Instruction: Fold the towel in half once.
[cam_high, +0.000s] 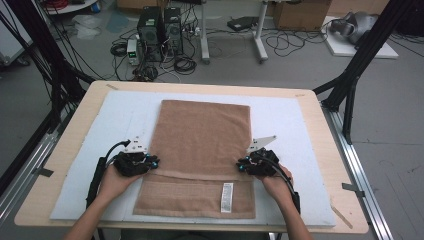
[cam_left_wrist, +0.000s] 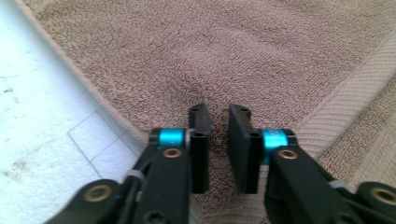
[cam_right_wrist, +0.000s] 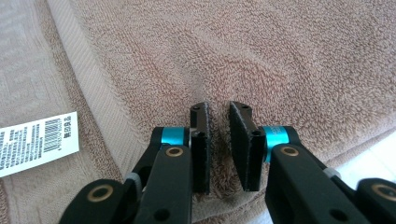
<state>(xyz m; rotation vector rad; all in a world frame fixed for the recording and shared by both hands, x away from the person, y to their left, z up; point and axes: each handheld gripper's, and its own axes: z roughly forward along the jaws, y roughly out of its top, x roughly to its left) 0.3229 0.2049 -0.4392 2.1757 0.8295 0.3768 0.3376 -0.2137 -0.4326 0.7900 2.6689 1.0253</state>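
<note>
Both claws, left claw (cam_high: 154, 162) and right claw (cam_high: 240, 165), are pinching the towel (cam_high: 200, 135) lying on the tabletop (cam_high: 310, 107), jaws nearly shut, seemingly gripping pile; lifting evenly should keep the fold straight.

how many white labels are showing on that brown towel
1. The white label lies on the towel, on its near layer right of middle, near the right tongs. Others may be hidden in the fold.

Brown terry towel (cam_high: 200, 145) lies flat (near end folded over, label showing) on the table.
</note>
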